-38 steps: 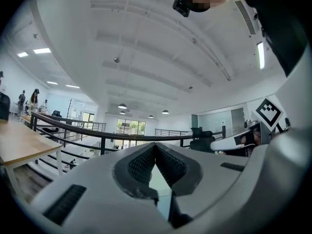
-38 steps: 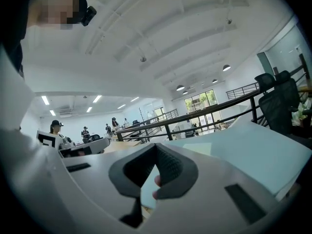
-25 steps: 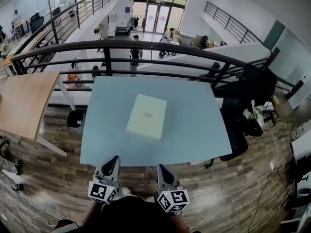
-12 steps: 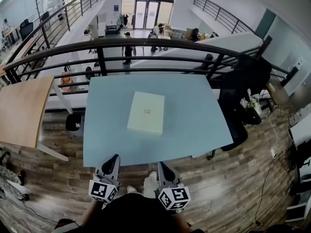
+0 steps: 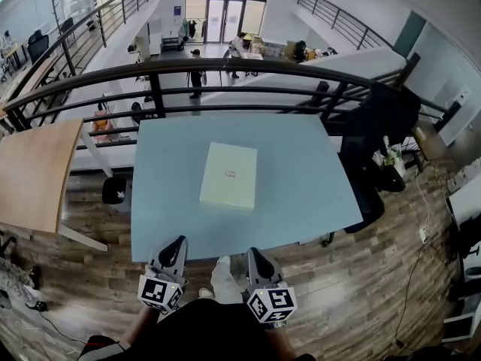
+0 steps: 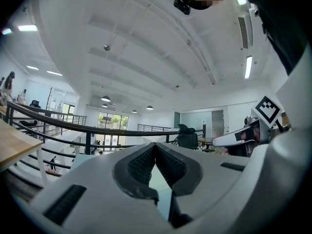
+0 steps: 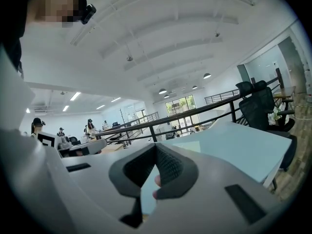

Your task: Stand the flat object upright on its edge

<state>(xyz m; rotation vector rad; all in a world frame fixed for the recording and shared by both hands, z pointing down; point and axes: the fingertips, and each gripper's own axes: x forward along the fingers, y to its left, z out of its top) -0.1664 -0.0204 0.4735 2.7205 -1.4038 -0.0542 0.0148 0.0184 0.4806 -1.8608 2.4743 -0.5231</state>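
Box (image 5: 228, 176) first: we see it lying flat on its broad face near the middle of the pale blue table (image 5: 308, 194). It is cream-coloured, with a small mark at the centre of its top. None of its edges is lifted, and nothing touches it.

Our two tools hang low at the near side of the table, well apart from the box. We hold the left gripper (image 5: 177, 244) with its tip at the table's near edge. Its jaws are pressed together with nothing between them. In the left gripper view the ribbed pads (image 6: 141, 162) meet at their tips, and only the table surface shows through the gap below. We hold the right gripper (image 5: 251, 253) near it, tip likewise at the table's edge, jaws closed and empty as well.

Behind the table runs a dark railing (image 5: 225, 67). A wooden desk (image 5: 37, 168) stands to our left and a black chair (image 5: 379, 126) to our right. Plank flooring (image 5: 353, 292) lies beneath.
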